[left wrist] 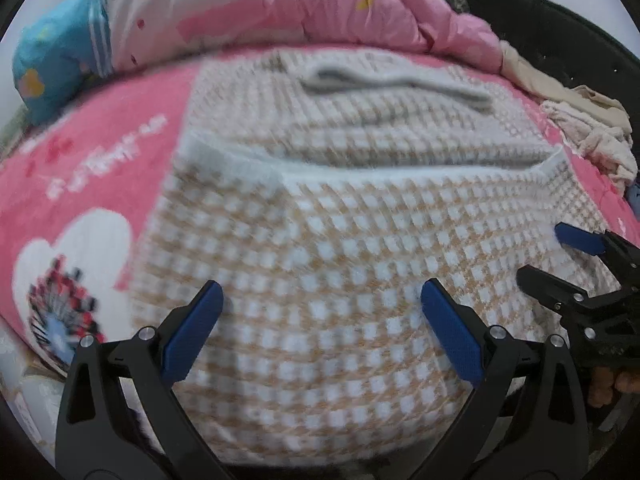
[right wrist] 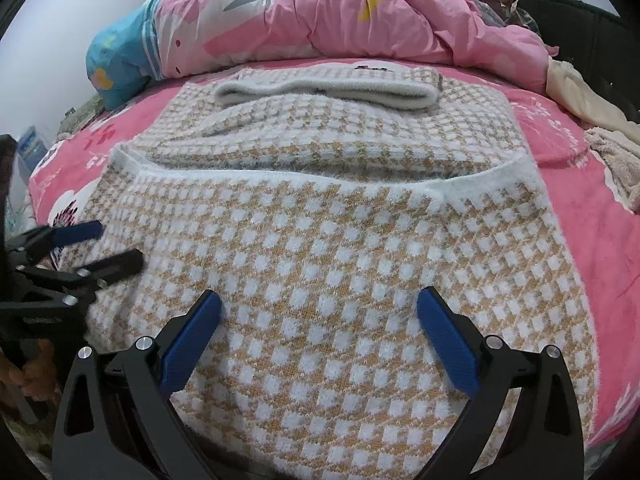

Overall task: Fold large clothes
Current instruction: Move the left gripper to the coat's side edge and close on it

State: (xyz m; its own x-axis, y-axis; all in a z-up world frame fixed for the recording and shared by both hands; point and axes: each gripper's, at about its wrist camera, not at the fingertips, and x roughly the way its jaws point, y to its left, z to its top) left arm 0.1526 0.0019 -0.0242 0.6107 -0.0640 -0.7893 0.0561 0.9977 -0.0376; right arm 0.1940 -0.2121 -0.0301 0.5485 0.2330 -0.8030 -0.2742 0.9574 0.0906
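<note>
Pink fleece bedspread (right wrist: 600, 240) carries my checked sweater (right wrist: 320, 260); rumpled quilt (right wrist: 340, 20) far; left gripper (left wrist: 322, 300) and right gripper (right wrist: 320, 308) both spread, holding nothing.

I see a bed covered by a plush pink blanket (right wrist: 624, 248) with white print, and spread flat on it is the fuzzy tan-and-white checked knit garment (right wrist: 320, 264) (its near part lies doubled over the far part). Along the far side rests a crumpled pink printed quilt (right wrist: 352, 20), with a heap of cream cloths (right wrist: 612, 152) at the right edge.
</note>
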